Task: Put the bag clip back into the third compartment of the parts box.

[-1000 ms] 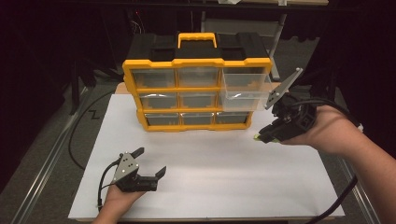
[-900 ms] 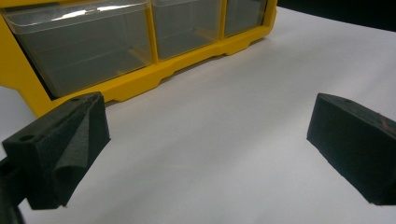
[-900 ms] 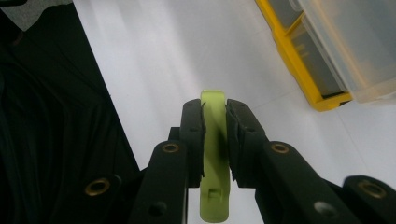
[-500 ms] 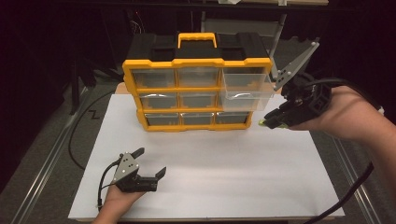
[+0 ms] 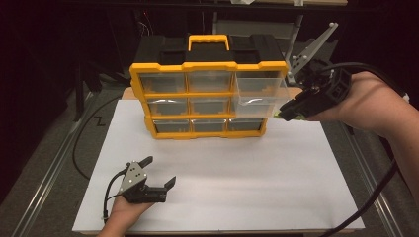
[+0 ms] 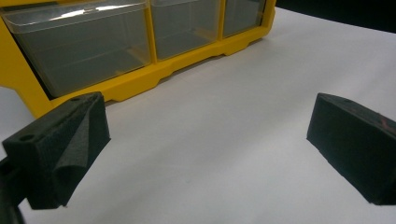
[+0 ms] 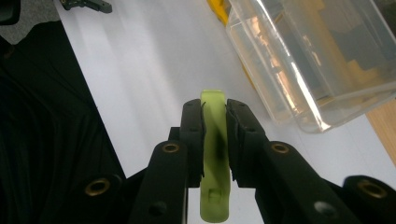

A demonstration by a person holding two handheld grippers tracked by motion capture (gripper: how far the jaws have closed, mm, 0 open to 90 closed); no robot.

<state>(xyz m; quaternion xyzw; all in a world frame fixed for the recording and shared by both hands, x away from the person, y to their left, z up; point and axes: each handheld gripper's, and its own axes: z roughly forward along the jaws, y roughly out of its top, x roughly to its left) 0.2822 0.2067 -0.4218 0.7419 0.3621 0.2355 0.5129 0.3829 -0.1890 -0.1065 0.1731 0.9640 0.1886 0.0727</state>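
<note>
The white desk (image 5: 296, 187) carries a yellow drawer organizer (image 5: 210, 98) at the back, its top-right clear drawer (image 5: 259, 94) pulled out. Right gripper (image 5: 281, 114) hovers just beside that drawer, jaws clamped on a small light-green piece (image 7: 214, 154). Left gripper (image 5: 158, 173) rests low near the front edge, jaws spread wide, holding nothing.

Organizers: one (image 5: 207, 74) — yellow frame, black top
Drawers: nine, in three rows of three — one top-right drawer (image 5: 259, 94) pulled out
Grippers: two
Green pieces: one (image 7: 214, 154)
White boards: one (image 5: 237, 173)
</note>
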